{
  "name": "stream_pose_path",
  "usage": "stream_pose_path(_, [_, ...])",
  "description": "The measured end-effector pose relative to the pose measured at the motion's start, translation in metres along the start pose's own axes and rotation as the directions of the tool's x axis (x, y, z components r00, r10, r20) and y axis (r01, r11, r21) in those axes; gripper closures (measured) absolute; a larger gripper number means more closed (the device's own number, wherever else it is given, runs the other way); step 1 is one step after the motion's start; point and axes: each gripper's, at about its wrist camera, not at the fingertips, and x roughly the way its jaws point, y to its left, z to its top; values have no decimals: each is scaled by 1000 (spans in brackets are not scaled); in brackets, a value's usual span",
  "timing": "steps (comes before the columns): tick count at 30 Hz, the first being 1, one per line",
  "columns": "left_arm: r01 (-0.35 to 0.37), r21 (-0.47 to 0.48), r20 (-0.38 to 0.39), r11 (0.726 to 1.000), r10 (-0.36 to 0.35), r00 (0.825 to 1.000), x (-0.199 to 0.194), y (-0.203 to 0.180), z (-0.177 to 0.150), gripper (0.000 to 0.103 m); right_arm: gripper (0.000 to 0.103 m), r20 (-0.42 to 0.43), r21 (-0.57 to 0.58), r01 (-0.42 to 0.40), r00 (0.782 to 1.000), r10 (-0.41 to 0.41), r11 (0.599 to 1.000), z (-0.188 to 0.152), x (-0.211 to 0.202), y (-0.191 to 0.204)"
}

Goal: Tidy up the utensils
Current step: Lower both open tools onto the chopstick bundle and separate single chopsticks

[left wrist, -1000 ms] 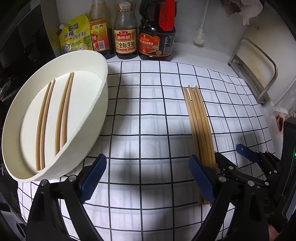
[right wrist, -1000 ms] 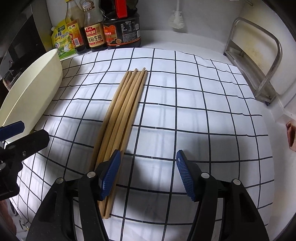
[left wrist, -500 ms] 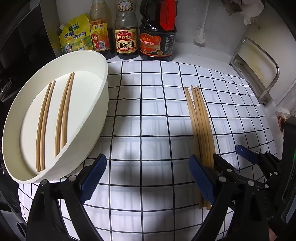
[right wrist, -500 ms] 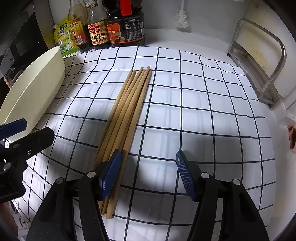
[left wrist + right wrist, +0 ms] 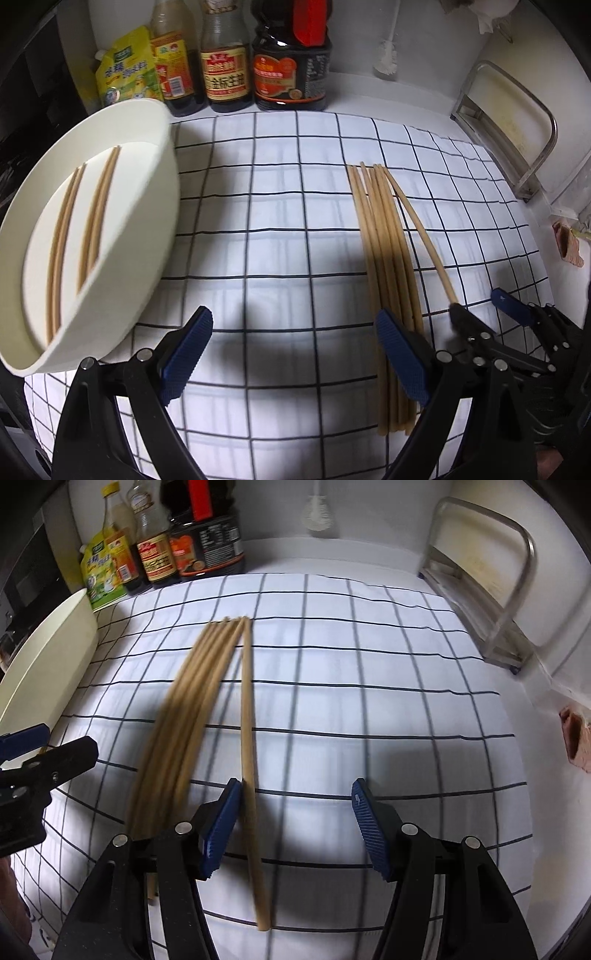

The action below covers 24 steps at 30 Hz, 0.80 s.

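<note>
Right gripper (image 5: 295, 823) standing half-open, gripping nothing; lone chopstick (image 5: 248, 716) lying lengthwise, touching lower-left pad (image 5: 221, 827), splayed from bundle (image 5: 184, 709).

Right wrist view: chopstick bundle (image 5: 177, 716) motion-blurred, count unclear, near ends hidden behind right tongs (image 5: 295, 827). Tray (image 5: 48, 657) cut by left edge. Left wrist view: bundle's near ends partly covered by left tongs (image 5: 291, 358). Bottles (image 5: 225, 66) at far wall cropped at top; labels possibly soy sauce, unreadable.
</note>
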Motion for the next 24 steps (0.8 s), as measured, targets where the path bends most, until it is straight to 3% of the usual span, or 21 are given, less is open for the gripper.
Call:
stream_pose_path(9, [-6, 12, -29, 1000, 6, 1000, 21, -11, 0, 14, 44, 18, 5, -32, 999, 32, 999, 2, -3, -7])
stream_pose_path(24, [-41, 16, -40, 999, 42, 998, 33, -11, -1, 11, 44, 35, -39, -4, 999, 5, 999, 5, 2, -2])
